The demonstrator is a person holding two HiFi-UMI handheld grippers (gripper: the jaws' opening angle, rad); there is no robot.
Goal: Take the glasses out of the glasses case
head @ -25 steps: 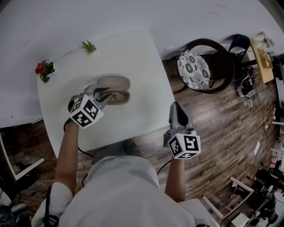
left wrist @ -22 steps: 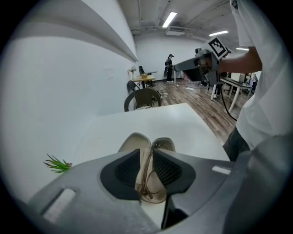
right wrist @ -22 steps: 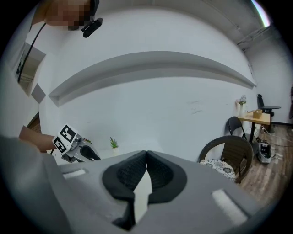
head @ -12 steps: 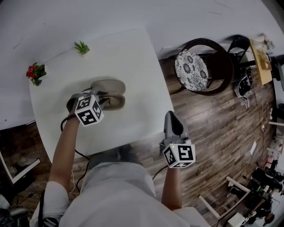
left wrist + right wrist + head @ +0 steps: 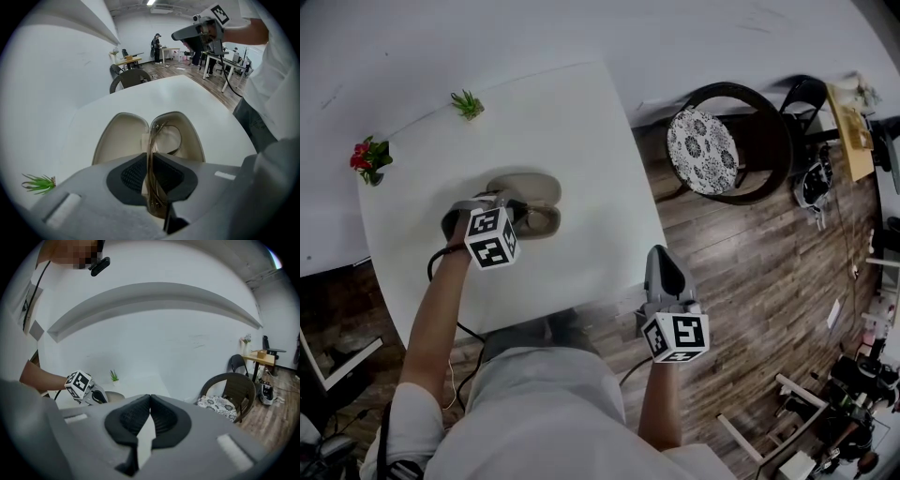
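— Where does everything sit right now?

— The white table (image 5: 591, 131) is below me. The glasses case (image 5: 528, 192) lies open on it with both shells facing up, directly ahead of my left gripper (image 5: 514, 211). My right gripper (image 5: 664, 262) hangs off the table's near edge, over the floor and well apart from the case. Its jaws are pressed together on nothing.

— So the left does the work?

— Yes, it's the nearer one by far. Its jaws are pinched on the glasses (image 5: 152, 140), which stand edge-on between them. Their length runs away from me along the case's hinge line, and the far end is down in the shell at the right of the left gripper view.

— And the next move?

— I'd judge a lift up and back toward me, along that length. That way the frame should clear the shell's rim without dragging the case.
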